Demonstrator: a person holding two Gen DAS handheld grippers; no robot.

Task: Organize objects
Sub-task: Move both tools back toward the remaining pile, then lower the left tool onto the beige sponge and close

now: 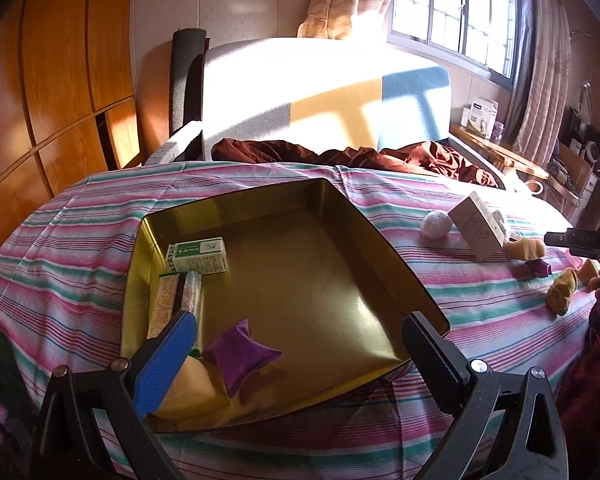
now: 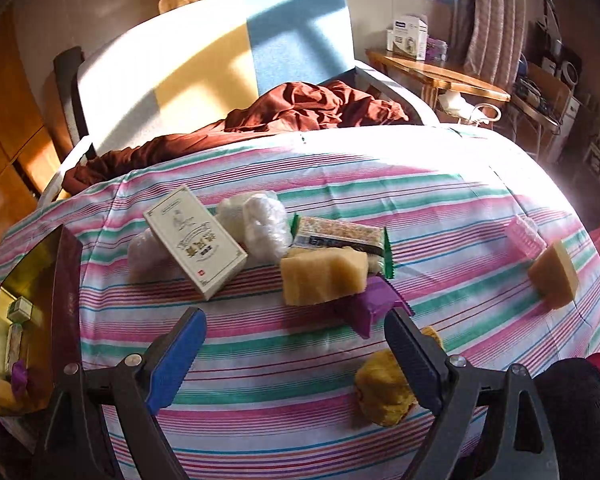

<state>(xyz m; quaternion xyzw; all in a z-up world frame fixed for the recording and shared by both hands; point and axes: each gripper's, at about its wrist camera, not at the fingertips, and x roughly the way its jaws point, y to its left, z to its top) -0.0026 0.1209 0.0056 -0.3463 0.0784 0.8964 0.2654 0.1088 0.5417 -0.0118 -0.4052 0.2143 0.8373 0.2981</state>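
Observation:
A gold tin tray [image 1: 380, 256] lies on the striped cloth and holds a green-white box [image 1: 198, 255], a snack bar [image 1: 168, 300], a purple packet [image 1: 240, 354] and a yellow sponge [image 1: 192, 386]. My left gripper [image 1: 300, 344] is open and empty above the tray's near end. My right gripper [image 2: 296, 340] is open and empty above the cloth. Ahead of it lie a cream box [image 2: 196, 238], white wrapped balls [image 2: 266, 226], a yellow sponge block [image 2: 324, 276], a snack bar [image 2: 340, 240], a purple packet [image 2: 374, 304] and a yellow lump [image 2: 384, 390] by the right finger.
An orange sponge [image 2: 554, 276] and a pink brush [image 2: 526, 236] lie at the far right. The tray [image 2: 66, 280] shows at the left of the right wrist view. A brown blanket [image 2: 300, 110] and a chair back stand behind the table. A wooden wardrobe [image 1: 52, 80] is at left.

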